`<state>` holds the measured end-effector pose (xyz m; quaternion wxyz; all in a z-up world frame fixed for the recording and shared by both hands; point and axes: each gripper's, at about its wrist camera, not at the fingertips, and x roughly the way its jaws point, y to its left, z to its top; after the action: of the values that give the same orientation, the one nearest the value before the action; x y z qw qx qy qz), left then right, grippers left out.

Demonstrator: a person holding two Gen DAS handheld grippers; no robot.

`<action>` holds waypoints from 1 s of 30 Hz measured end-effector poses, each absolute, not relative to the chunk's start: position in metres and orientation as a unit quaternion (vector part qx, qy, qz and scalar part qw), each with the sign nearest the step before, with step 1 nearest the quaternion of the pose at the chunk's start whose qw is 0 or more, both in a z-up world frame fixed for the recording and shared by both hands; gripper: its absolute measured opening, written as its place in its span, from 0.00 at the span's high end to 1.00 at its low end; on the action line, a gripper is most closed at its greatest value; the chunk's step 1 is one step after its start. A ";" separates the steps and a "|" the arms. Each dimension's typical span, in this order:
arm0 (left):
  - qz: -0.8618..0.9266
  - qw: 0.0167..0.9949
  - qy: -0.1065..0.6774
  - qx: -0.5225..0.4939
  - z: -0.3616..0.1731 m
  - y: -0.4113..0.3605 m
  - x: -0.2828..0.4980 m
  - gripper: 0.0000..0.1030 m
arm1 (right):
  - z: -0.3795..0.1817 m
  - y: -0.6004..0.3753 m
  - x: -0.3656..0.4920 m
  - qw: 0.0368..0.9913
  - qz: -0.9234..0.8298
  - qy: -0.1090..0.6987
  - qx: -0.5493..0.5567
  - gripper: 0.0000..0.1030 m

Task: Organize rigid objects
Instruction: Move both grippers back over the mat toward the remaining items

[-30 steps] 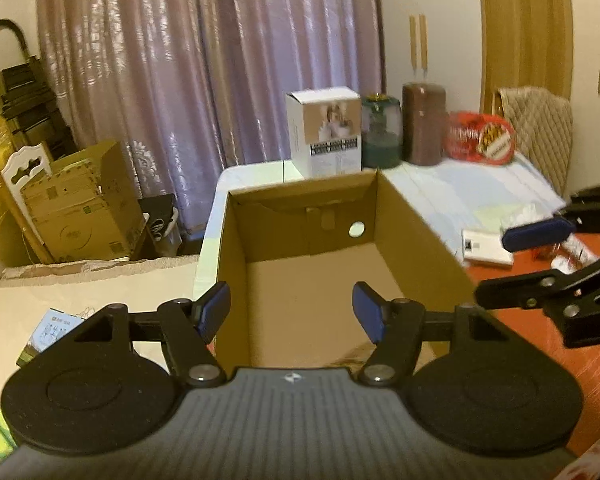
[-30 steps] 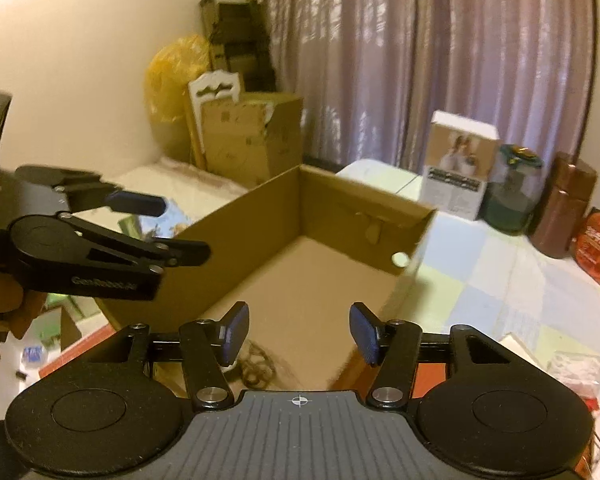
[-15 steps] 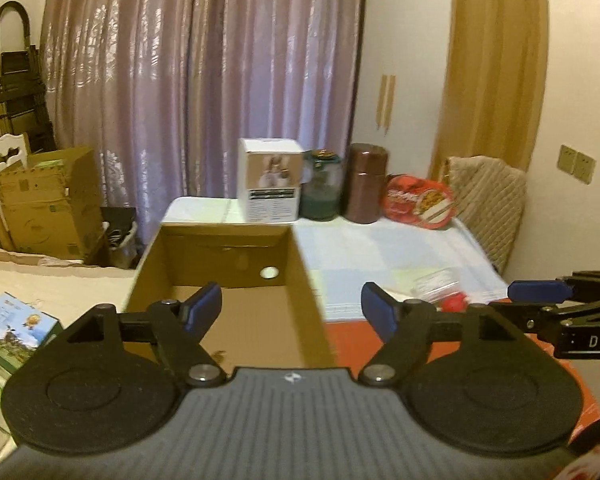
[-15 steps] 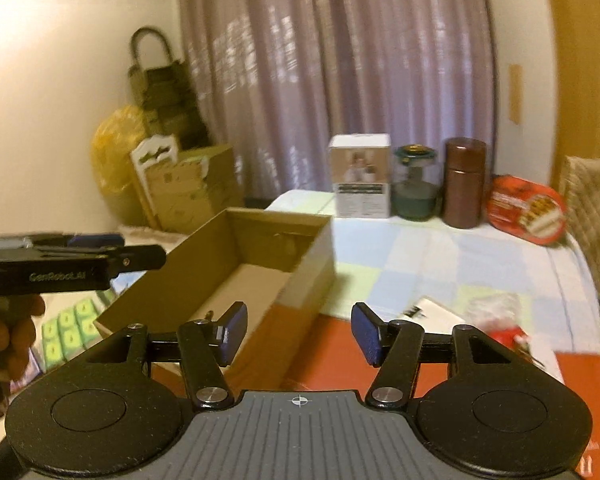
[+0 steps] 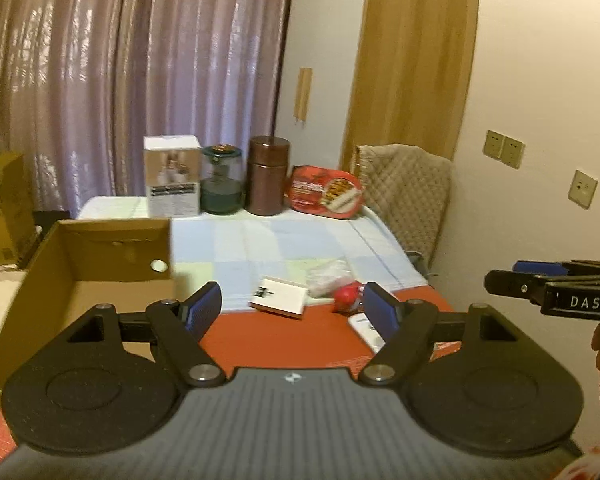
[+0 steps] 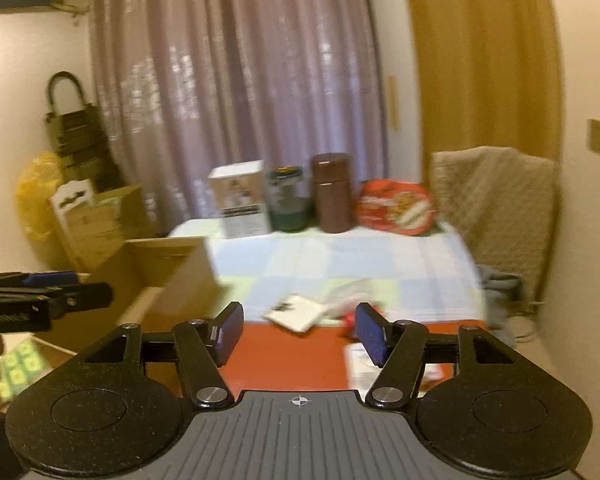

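Far left: open cardboard box (image 5: 100, 268), apparently empty, at the table's left edge. Centre left: left gripper (image 5: 290, 308), jaws apart, nothing between them. Centre: small white box (image 5: 278, 301), crumpled clear wrapper (image 5: 326, 278) and red ball (image 5: 347, 295), loose near the seam of red mat (image 5: 284, 340) and pale checked tablecloth (image 5: 284, 240). Right: right gripper (image 6: 298, 334), jaws opening, likewise empty. Step judged: travel toward the next item; next move likely a descent and closure on the white box, then carriage to the cardboard box. Rear: carton, jar, brown canister (image 5: 268, 176), red tin; curtain (image 5: 140, 72) behind; quilted chair at right.
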<state>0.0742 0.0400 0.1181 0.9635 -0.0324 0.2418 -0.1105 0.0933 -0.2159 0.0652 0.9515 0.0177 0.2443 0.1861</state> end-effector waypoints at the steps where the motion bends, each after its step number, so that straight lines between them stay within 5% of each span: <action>1: -0.114 0.963 0.242 -0.032 0.116 0.035 0.075 0.27 | 0.063 -0.225 0.092 0.954 0.175 0.244 0.015 0.42; 30: -0.128 0.937 0.321 0.042 -0.012 -0.060 0.177 0.26 | -0.077 -0.304 0.163 0.924 0.139 0.355 -0.014 0.42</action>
<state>0.1769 -0.0602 -0.0122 0.9373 0.0421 0.3212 -0.1283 0.1625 -0.3044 -0.0766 0.9244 -0.0141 0.3551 0.1387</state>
